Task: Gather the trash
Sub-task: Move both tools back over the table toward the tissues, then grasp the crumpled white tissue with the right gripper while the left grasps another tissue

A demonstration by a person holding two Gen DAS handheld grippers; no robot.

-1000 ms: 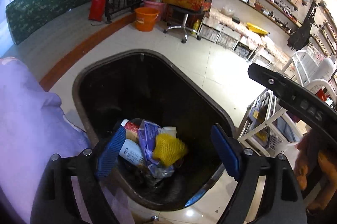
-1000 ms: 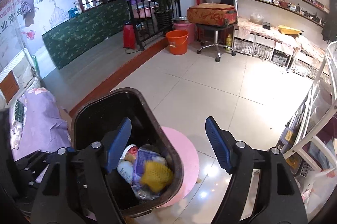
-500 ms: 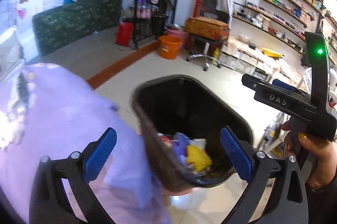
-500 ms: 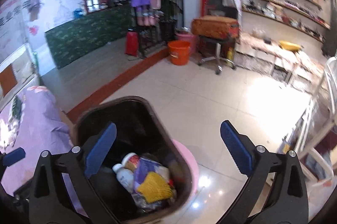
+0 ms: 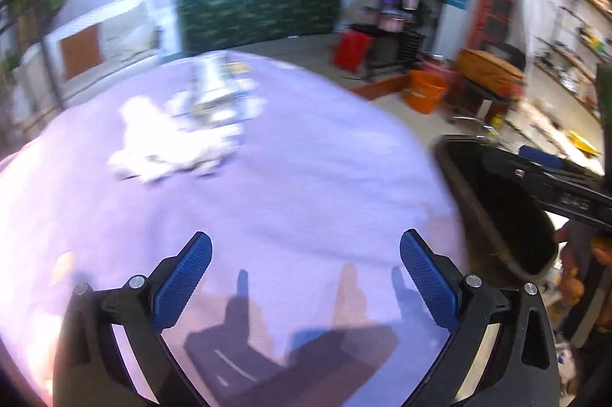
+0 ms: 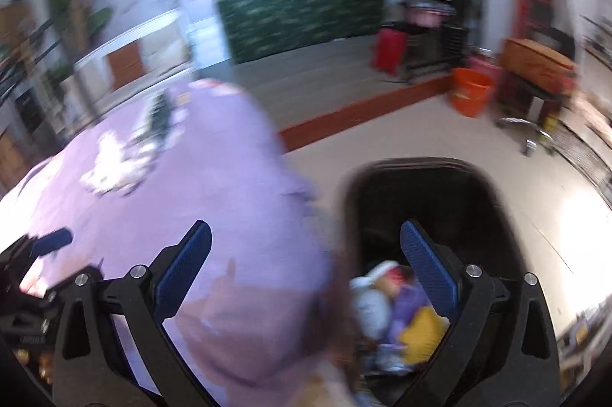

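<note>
A black trash bin [image 6: 420, 200] stands on the floor beside a table with a purple cloth [image 5: 306, 177]. Inside it lie a white bottle [image 6: 373, 303], a purple wrapper and a yellow net [image 6: 420, 334]. The bin also shows at the right of the left wrist view [image 5: 497, 200]. White crumpled trash [image 5: 176, 143] lies on the cloth, far from both grippers; it also shows in the right wrist view [image 6: 114, 166]. My left gripper [image 5: 306, 273] is open and empty over the cloth. My right gripper [image 6: 306, 269] is open and empty, over the table edge and the bin.
An orange bucket [image 5: 426, 95] and a stool with a brown case [image 5: 489, 70] stand on the tiled floor beyond the bin. A green counter [image 5: 260, 9] runs along the back wall. Shelves line the right wall. The views are blurred.
Both grippers have swung left, away from above the bin toward the purple table. The white trash on the cloth has come into view. Both stayed open.
</note>
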